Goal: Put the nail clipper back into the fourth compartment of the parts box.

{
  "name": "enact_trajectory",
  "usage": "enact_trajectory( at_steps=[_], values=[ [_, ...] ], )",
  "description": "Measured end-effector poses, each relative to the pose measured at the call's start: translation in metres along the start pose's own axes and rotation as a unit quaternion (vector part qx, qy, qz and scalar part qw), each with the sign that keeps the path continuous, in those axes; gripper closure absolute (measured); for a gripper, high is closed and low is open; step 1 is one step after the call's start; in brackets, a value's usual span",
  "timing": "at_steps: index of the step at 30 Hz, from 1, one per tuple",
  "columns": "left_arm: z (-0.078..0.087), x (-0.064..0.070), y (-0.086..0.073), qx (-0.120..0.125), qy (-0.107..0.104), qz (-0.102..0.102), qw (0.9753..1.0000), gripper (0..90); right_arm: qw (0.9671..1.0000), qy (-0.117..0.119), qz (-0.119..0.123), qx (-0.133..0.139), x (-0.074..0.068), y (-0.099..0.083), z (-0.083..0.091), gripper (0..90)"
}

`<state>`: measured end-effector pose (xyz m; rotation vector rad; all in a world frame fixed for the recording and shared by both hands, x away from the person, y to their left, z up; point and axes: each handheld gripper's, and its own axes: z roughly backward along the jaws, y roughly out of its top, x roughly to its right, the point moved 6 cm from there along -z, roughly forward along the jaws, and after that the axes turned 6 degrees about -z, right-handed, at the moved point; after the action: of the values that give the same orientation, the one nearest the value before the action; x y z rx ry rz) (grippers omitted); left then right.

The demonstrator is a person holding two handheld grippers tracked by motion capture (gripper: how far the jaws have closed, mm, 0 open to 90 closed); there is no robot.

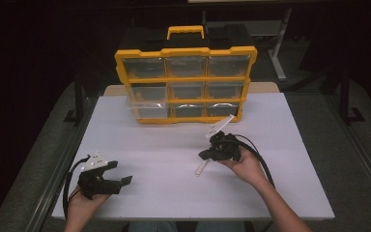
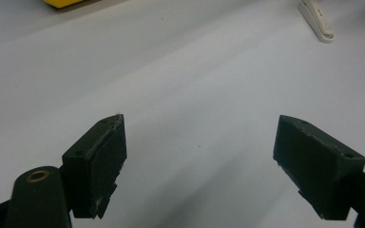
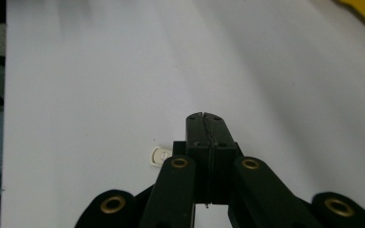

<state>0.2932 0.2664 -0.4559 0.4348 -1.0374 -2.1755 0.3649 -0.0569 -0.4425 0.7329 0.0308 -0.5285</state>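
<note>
Dim, soft pictures; overhead light brightens the table [image 1: 174,145], surroundings dark.

The organizer [image 1: 186,79] stands at the far middle of the table [image 1: 290,193], with its drawers facing the person. The left gripper [image 1: 118,180] is near the front left corner of the table, well apart from the organizer. The right gripper [image 1: 204,154] is to the right of centre, in front of the organizer. A thin stick [image 1: 200,168] lies on the table, just under the right gripper and between the two grippers.
</note>
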Motion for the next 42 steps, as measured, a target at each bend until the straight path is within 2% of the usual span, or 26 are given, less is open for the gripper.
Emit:
enact_trajectory(
  at_steps=[7,13,26,34,40,42],
  values=[
    [0.001,-0.001,0.000,0.000,0.000,-0.002,1.0000,18.5,0.9995,0.008,0.023,-0.022,-0.003,0.001,-0.022,88.6],
    [0.000,0.000,0.000,-0.001,-0.001,-0.002,1.0000,18.5,0.9988,0.016,0.026,-0.038,-0.007,0.000,-0.036,88.5],
    [0.001,-0.001,0.000,-0.001,0.000,-0.005,1.0000,18.5,0.9971,0.018,0.038,-0.064,-0.012,-0.005,-0.051,88.5],
    [0.001,-0.001,0.000,0.000,0.000,-0.002,1.0000,18.5,0.9959,0.013,0.044,-0.077,-0.013,-0.010,-0.050,88.6],
    [0.001,0.001,0.001,0.003,0.001,0.000,1.0000,18.5,0.9956,0.007,0.041,-0.084,-0.013,-0.021,-0.040,88.6],
    [0.001,0.000,0.001,0.002,0.001,-0.006,1.0000,18.5,0.9957,0.005,0.042,-0.082,-0.012,-0.024,-0.037,88.6]
  ],
)
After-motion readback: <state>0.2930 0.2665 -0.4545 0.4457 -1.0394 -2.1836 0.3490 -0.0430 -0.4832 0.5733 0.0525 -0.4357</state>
